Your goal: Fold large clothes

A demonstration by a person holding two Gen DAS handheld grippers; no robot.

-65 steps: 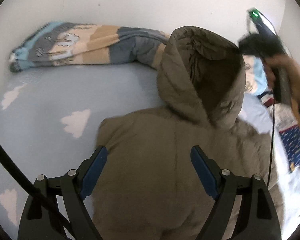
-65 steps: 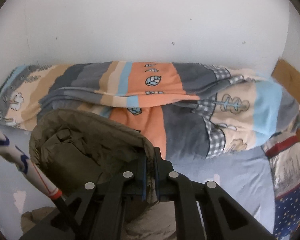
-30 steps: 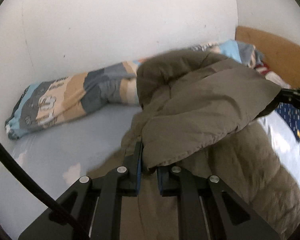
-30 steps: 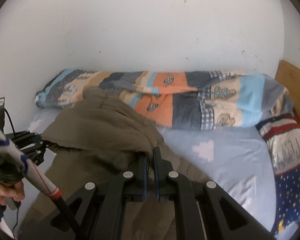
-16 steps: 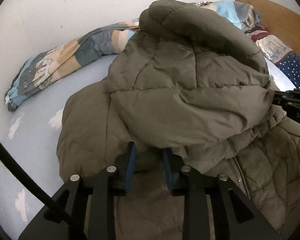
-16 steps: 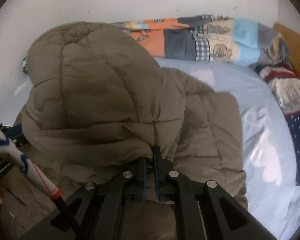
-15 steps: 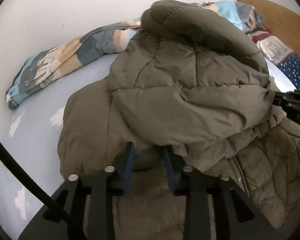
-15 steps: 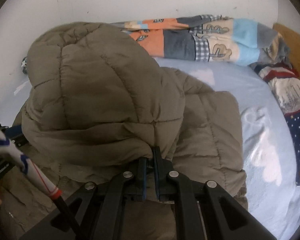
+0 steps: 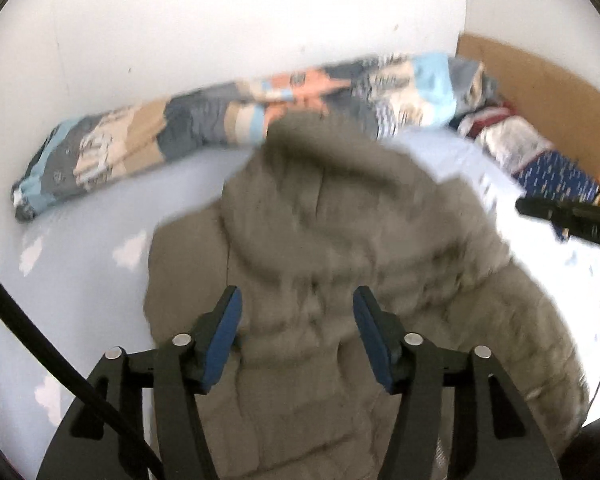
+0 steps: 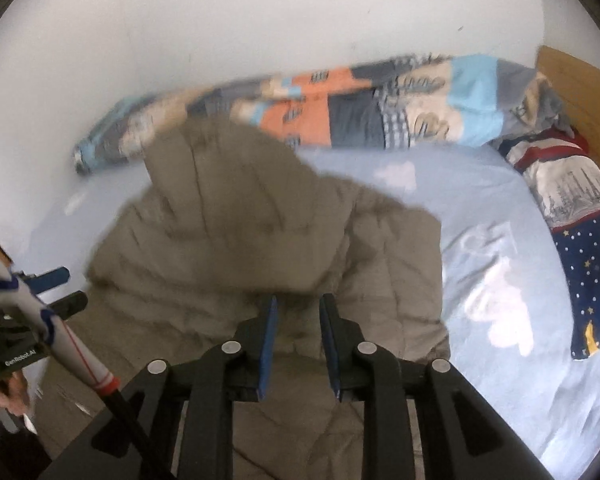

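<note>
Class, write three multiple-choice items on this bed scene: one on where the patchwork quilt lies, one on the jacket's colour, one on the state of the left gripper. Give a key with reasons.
1. Where does the patchwork quilt lie?
A. along the wall
B. on the floor
C. over the jacket

2. What colour is the jacket?
A. red
B. olive-brown
C. white

3. The left gripper is:
A. shut on the jacket
B. open
C. out of view

Key: A, it is bunched where the sheet meets the wall; B, its quilted fabric is olive-brown; B, its blue pads stand wide apart above the jacket.
</note>
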